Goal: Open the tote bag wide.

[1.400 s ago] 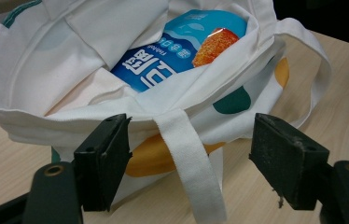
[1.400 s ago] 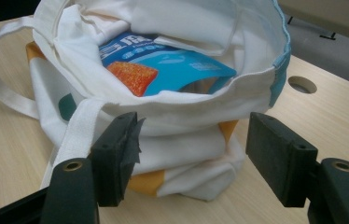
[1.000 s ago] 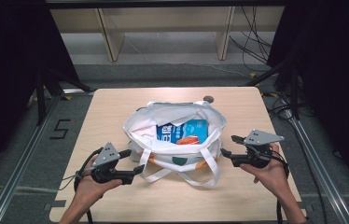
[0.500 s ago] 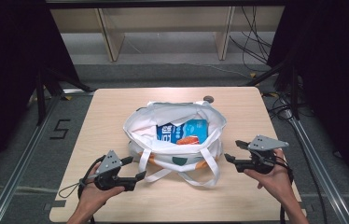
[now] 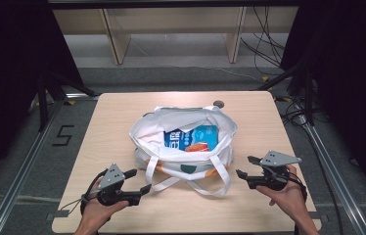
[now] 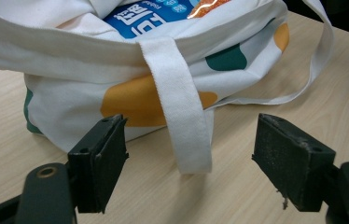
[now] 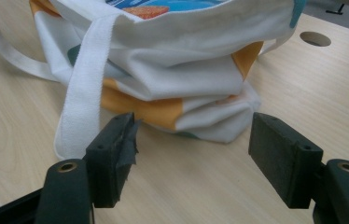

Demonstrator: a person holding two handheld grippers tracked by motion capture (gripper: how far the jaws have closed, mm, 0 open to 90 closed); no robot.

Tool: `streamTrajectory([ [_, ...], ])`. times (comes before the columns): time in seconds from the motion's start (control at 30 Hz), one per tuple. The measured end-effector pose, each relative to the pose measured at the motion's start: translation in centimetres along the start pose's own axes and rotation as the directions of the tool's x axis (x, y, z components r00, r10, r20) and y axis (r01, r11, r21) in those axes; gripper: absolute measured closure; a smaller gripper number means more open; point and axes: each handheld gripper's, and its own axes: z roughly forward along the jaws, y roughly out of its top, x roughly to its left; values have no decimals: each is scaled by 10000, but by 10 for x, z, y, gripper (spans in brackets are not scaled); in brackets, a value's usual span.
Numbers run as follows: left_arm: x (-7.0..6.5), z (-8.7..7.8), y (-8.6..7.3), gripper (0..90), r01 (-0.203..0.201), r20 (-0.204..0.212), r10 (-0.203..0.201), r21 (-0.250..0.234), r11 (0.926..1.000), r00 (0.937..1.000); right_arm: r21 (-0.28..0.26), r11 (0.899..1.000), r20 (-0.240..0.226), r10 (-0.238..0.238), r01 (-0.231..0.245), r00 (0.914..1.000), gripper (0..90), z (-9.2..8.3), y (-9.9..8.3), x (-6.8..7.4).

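While the white tote bag (image 5: 183, 147) sits mid-table with a blue packet (image 5: 191, 138) inside, the left gripper (image 5: 141, 182) and right gripper (image 5: 244, 167) flank it, jaws wide and empty; a strap (image 6: 182, 116) probably lies just beyond the left's pads.

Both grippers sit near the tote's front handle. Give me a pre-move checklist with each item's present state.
1. Left gripper jaws open, nothing between the pads: ok.
2. Right gripper jaws open, nothing held: ok.
3. Handle in front of the left jaws, within their span: ok.
4. Tote mouth open, blue packet inside: ok.
5. Tote fully on the table, clear of edges: ok.
6. Whether the tote would stay put when the handle is lifted: cannot tell.
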Motion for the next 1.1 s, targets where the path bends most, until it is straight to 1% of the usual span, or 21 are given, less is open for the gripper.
streamTrajectory([
  [0.03, -1, 0, -1, 248, 98, 1, -98, 10, 10000, 10000, 67, 9998, -37, 169, -169, 9998, 330, -1, -1, 2],
  [0.07, 0, 0, -2, 247, 65, 37, -65, 72, 10000, 10000, -111, 9998, 78, -134, 135, 9999, 330, 0, -1, 0],
  [0.1, 1, 0, -3, 247, -101, 39, 101, 88, 9999, 9999, -94, 9998, -18, -172, 172, 9999, 329, 0, -2, 0],
  [0.13, 0, 0, -4, 247, -17, 19, 16, 54, 10000, 10000, 10, 10000, -41, -5, 5, 10000, 329, -1, -3, 2],
  [0.17, 0, 0, -6, 246, 95, 4, -95, 103, 9999, 10000, -88, 9998, 60, -150, 151, 9999, 329, 0, -5, 2],
  [0.3, -2, -2, -11, 245, -83, -121, 87, 294, 9995, 9999, 82, 9998, 14, 194, -194, 9998, 328, -2, -11, 7],
  [0.33, -2, -2, -13, 245, -180, -78, 183, 324, 9993, 9998, -56, 9999, 92, -140, 141, 9999, 328, -1, -12, 5],
  [0.37, -1, -3, -14, 245, -303, -58, 305, 350, 9989, 9995, 4, 10000, 92, -33, 33, 10000, 327, -2, -14, 7],
  [0.4, -3, -2, -15, 245, -102, -40, 103, 283, 9995, 9999, 115, 9998, 37, 156, -156, 9999, 327, -2, -16, 8],
  [0.5, -3, -3, -19, 242, -70, -2, 70, 402, 9992, 10000, 152, 9998, 95, 135, -137, 9999, 326, -2, -22, 11],
  [0.57, -2, -5, -21, 237, -241, 19, 240, 483, 9985, 9997, 123, 9999, 84, -91, 90, 9999, 324, -1, -25, 12],
  [0.67, -1, -6, -24, 233, -253, -4, 254, 629, 9977, 9997, 217, 9997, 89, -114, 112, 9999, 314, -2, -29, 14],
  [0.73, -2, -6, -27, 223, 13, 45, -16, 554, 9985, 10000, 350, 9993, 54, -154, 152, 9999, 314, -2, -31, 16],
  [0.77, -2, -6, -28, 215, 61, 41, -64, 691, 9976, 10000, 409, 9991, 28, -86, 85, 10000, 313, -2, -32, 18],
  [0.8, -1, -6, -29, 203, -103, 90, 97, 734, 9973, 9999, 389, 9988, 76, -297, 293, 9995, 312, -2, -33, 17],
  [0.87, -3, -5, -31, 190, 84, 73, -91, 864, 9962, 9999, 516, 9985, -24, -186, 187, 9998, 306, -2, -34, 20],
  [0.9, -4, -5, -32, 190, 13, 32, -16, 816, 9967, 10000, 426, 9986, 109, -312, 307, 9995, 302, -2, -35, 20],
  [0.97, -5, -5, -33, 188, -43, 3, 43, 940, 9956, 10000, 578, 9983, 23, -119, 118, 9999, 297, -3, -36, 22],
  [1.0, -6, -5, -33, 186, -169, 54, 165, 861, 9961, 9999, 467, 9984, 81, -310, 306, 9995, 296, -3, -37, 21],
  [1.07, -9, -5, -35, 186, -65, 3, 65, 892, 9960, 10000, 555, 9985, 55, 4, -8, 10000, 297, -4, -39, 25],
  [1.1, -9, -6, -35, 186, -224, 14, 224, 1030, 9944, 9997, 454, 9986, -75, -286, 289, 9996, 297, -3, -39, 23],
])
